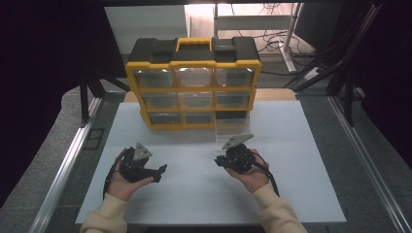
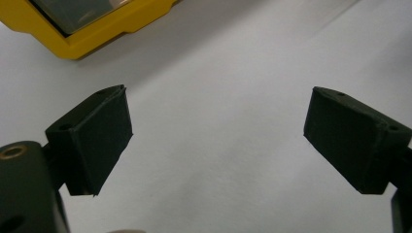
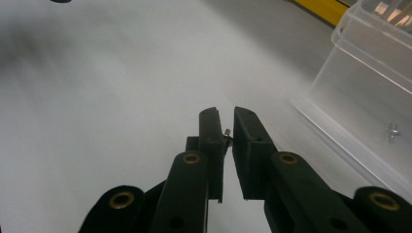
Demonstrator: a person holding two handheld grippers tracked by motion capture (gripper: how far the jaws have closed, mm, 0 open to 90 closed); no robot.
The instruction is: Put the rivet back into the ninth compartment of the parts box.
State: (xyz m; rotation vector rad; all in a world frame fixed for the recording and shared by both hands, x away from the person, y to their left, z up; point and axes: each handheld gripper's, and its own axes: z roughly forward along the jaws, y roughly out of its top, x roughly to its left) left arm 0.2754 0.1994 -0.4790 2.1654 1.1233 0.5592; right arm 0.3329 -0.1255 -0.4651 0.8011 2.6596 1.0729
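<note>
High view looking forward and down over white table (image 1: 301, 145), both gripper views riding low and close above it, each catching the yellow organizer (image 2: 97, 36) ahead.

I'm looking into a lab workspace: aluminium rig rails (image 1: 65, 162), tangled cables (image 1: 272, 36), a white tabletop (image 1: 194, 194).

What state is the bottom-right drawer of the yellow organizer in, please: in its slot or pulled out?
Pulled out. The clear drawer stands on the white table before the organizer, whose bottom-right slot is a dark gap.
</note>
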